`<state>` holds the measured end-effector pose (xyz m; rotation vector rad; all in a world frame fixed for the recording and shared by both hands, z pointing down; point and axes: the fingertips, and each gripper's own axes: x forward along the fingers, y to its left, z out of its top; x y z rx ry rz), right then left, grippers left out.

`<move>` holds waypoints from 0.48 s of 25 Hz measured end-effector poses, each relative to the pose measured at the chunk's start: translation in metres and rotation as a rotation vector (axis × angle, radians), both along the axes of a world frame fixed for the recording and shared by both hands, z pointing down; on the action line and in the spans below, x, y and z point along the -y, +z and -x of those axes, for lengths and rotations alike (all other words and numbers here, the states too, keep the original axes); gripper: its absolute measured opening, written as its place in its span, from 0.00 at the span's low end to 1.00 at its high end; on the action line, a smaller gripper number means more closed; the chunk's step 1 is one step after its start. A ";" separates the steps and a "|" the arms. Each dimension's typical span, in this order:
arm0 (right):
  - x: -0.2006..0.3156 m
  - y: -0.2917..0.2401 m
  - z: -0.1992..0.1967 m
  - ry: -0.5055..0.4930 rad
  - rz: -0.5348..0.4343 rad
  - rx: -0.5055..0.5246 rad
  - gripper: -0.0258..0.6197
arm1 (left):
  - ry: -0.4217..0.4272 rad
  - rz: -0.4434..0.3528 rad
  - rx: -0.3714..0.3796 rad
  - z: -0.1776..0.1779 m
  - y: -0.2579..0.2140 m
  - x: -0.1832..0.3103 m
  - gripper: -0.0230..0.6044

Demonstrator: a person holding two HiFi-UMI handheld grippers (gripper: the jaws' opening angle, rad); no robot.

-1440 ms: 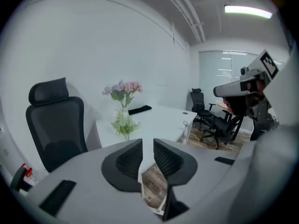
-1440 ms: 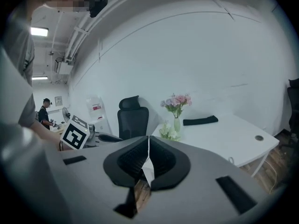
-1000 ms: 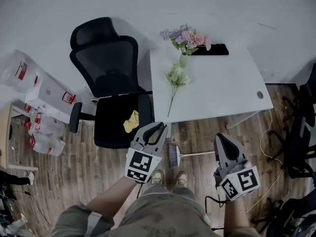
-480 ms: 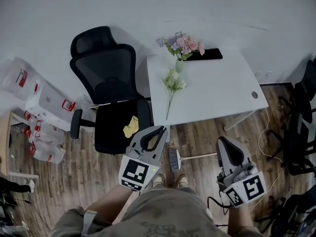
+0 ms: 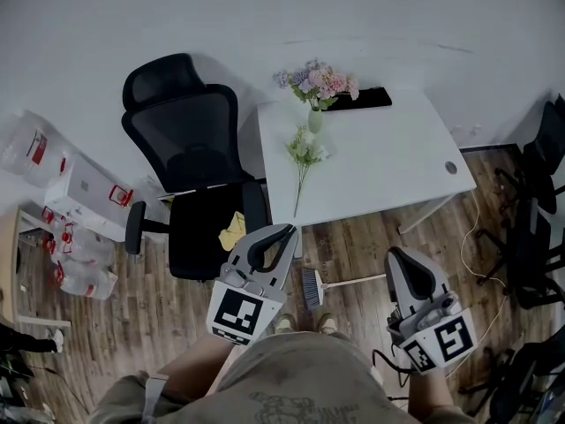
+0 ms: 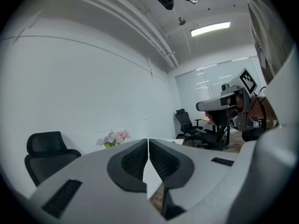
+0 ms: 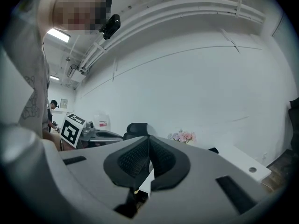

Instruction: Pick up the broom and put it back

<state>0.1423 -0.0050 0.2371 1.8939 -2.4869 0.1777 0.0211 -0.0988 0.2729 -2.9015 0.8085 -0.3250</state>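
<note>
The broom (image 5: pixel 313 287) lies on the wooden floor just ahead of the person's feet. Its grey brush head is at the left and its pale handle (image 5: pixel 357 280) runs to the right. Nothing touches it. My left gripper (image 5: pixel 288 230) hovers well above the floor, left of the brush head, pointing toward the desk. In the left gripper view the left gripper (image 6: pixel 148 141) has its pads together with nothing between them. My right gripper (image 5: pixel 399 253) hangs above the handle's right end. In the right gripper view the right gripper (image 7: pixel 149 139) is shut and empty.
A white desk (image 5: pixel 388 166) stands ahead with a vase of flowers (image 5: pixel 316 85) and a loose flower stem (image 5: pixel 303 153). A black office chair (image 5: pixel 190 148) with a yellow cloth (image 5: pixel 231 228) is at the left. Boxes and bags (image 5: pixel 79 193) lie far left. Dark chairs (image 5: pixel 538 228) stand at the right.
Both grippers have come up toward the head camera and look larger. The left jaws have drawn closer together. The broom lies where it did.
</note>
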 end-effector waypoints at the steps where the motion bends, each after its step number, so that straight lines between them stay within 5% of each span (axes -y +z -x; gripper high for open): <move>1: 0.000 0.001 0.000 -0.001 0.002 -0.002 0.09 | 0.000 0.001 0.001 0.000 0.000 0.001 0.08; 12: -0.002 0.004 0.001 -0.007 0.019 -0.015 0.09 | -0.011 0.008 -0.026 0.003 -0.001 -0.003 0.07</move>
